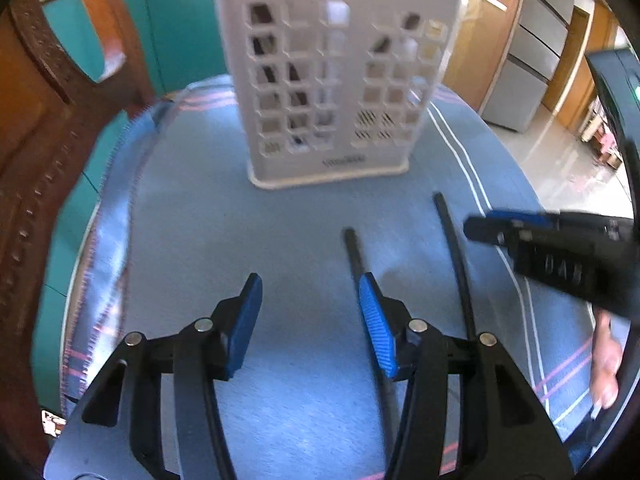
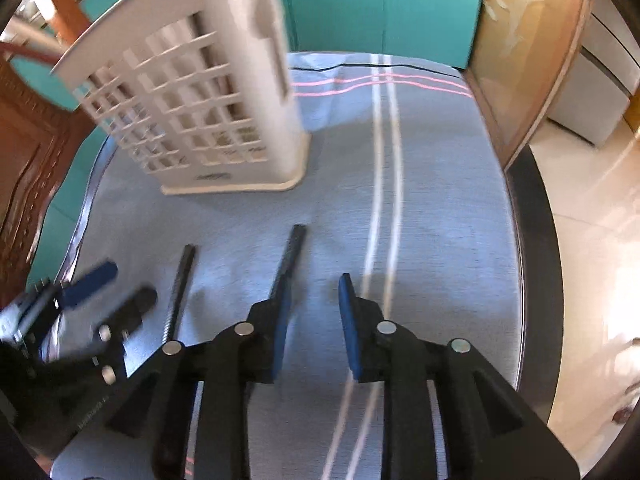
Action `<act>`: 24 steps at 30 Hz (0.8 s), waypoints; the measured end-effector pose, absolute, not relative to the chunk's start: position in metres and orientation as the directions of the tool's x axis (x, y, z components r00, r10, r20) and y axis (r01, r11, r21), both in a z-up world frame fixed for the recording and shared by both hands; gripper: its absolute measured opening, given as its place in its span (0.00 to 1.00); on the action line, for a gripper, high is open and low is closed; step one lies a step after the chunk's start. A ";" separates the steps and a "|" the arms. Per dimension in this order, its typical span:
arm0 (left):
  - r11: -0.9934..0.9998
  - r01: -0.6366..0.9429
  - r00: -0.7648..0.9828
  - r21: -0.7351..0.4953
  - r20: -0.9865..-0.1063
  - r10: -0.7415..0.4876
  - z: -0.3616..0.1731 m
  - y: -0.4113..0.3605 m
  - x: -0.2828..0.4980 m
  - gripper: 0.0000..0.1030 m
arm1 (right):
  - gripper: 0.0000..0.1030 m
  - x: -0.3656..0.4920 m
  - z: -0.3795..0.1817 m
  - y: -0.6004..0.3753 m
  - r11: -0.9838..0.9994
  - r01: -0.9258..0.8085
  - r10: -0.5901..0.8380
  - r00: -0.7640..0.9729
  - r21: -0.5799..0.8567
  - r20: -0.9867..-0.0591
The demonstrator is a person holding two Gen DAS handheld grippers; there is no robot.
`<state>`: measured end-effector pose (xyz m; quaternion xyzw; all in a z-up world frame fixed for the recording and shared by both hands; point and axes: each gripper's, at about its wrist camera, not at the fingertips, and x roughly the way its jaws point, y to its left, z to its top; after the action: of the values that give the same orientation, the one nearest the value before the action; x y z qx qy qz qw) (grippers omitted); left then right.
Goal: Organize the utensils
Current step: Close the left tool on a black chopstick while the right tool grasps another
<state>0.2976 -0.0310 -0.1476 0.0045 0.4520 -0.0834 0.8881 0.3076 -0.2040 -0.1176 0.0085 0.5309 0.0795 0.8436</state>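
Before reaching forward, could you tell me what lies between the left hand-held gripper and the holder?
Only bare cloth between the left hand-held gripper and the holder, in the left wrist view.

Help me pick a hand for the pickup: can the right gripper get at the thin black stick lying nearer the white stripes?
Probably yes: right gripper is open, thin black stick lies uncovered just ahead of its left finger.

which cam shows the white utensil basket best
The left wrist view: the white utensil basket faces it squarely, its lattice holes revealing items inside. The right wrist view catches the basket obliquely, blurred and tilted.
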 end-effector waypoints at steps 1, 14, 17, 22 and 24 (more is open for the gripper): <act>0.983 0.167 0.566 -0.070 -0.810 -0.154 -0.150 -0.035 0.297 0.50 | 0.26 0.308 -0.117 -0.206 0.987 -0.120 0.144 0.422 0.102 -0.895; 0.983 0.180 0.562 -0.028 -0.817 -0.126 -0.159 -0.040 0.300 0.11 | 0.27 0.306 -0.122 -0.195 0.985 -0.152 0.133 0.407 0.076 -0.904; 0.986 0.162 0.567 -0.029 -0.815 -0.117 -0.158 -0.033 0.305 0.10 | 0.27 0.305 -0.124 -0.193 0.984 -0.158 0.135 0.402 0.077 -0.906; 0.987 0.154 0.568 -0.038 -0.814 -0.120 -0.158 -0.022 0.306 0.09 | 0.27 0.297 -0.129 -0.180 0.980 -0.189 0.140 0.396 0.069 -0.908; 0.988 0.153 0.569 -0.033 -0.814 -0.115 -0.157 -0.022 0.304 0.09 | 0.27 0.294 -0.129 -0.175 0.978 -0.201 0.137 0.400 0.059 -0.906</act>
<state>0.3039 -0.0218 -0.1572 0.0208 0.4580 -0.0758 0.8855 0.2942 -0.1753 -0.1289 -0.0299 0.5383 0.1010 0.8361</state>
